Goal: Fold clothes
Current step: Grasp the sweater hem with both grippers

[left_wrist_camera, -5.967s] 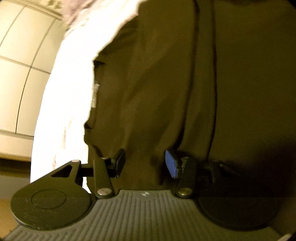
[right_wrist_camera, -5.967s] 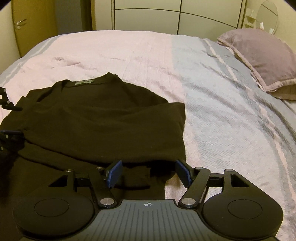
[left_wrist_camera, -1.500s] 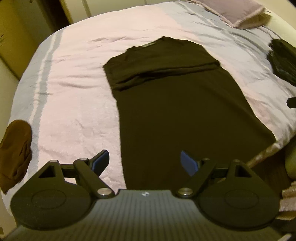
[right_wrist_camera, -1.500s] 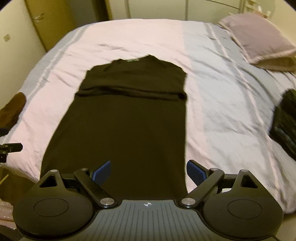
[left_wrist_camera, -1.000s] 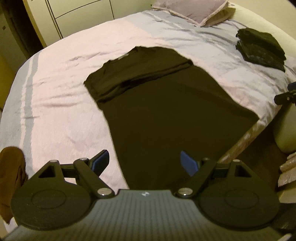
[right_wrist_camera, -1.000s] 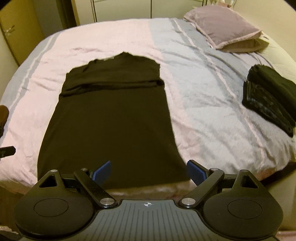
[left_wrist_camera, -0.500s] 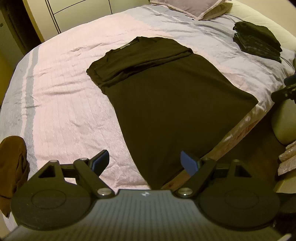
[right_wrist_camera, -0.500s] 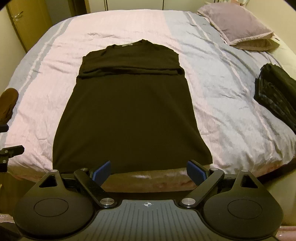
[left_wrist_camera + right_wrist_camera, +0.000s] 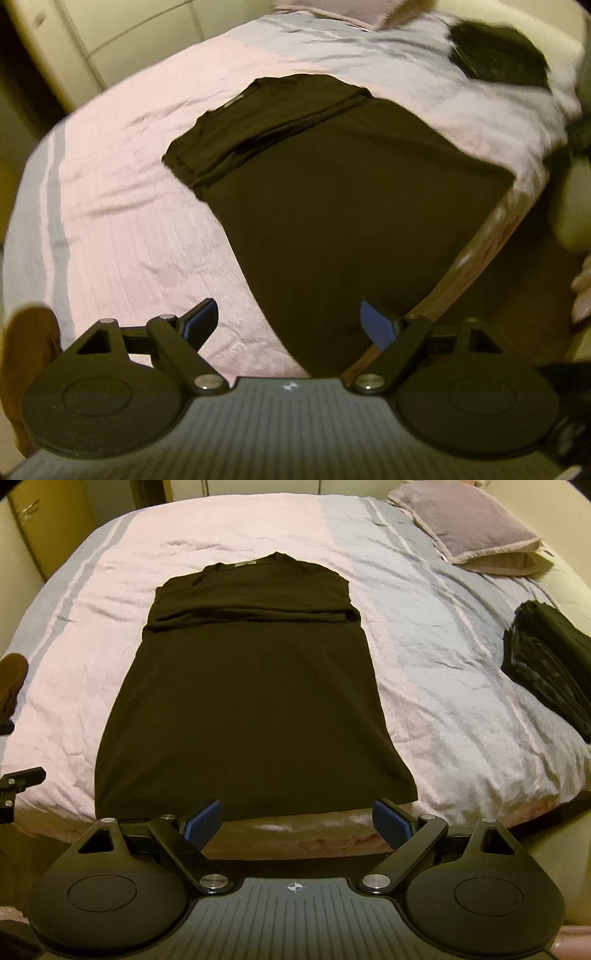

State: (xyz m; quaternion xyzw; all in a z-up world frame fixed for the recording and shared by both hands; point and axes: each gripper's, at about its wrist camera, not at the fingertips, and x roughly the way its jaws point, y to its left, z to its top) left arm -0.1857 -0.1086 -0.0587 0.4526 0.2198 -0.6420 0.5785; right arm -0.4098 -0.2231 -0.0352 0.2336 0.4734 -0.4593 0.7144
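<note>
A brown garment (image 9: 13,681) sits at the bed's (image 9: 424,635) left edge; the dark top (image 9: 255,686) lies flat mid-bed, sleeves folded across its chest, hem at the near edge; a folded dark pile (image 9: 550,664) lies right. Soft, limp knit, likely best pinched at hem corners. Left gripper (image 9: 290,323) and right gripper (image 9: 297,821) hover, jaws wide, empty.

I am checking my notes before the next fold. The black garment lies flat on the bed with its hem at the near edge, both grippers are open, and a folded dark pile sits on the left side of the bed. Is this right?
One detail is wrong: the folded dark pile sits on the right side of the bed, as the right wrist view shows. The black garment does lie flat with its hem at the near edge, and the left gripper and right gripper are open.
</note>
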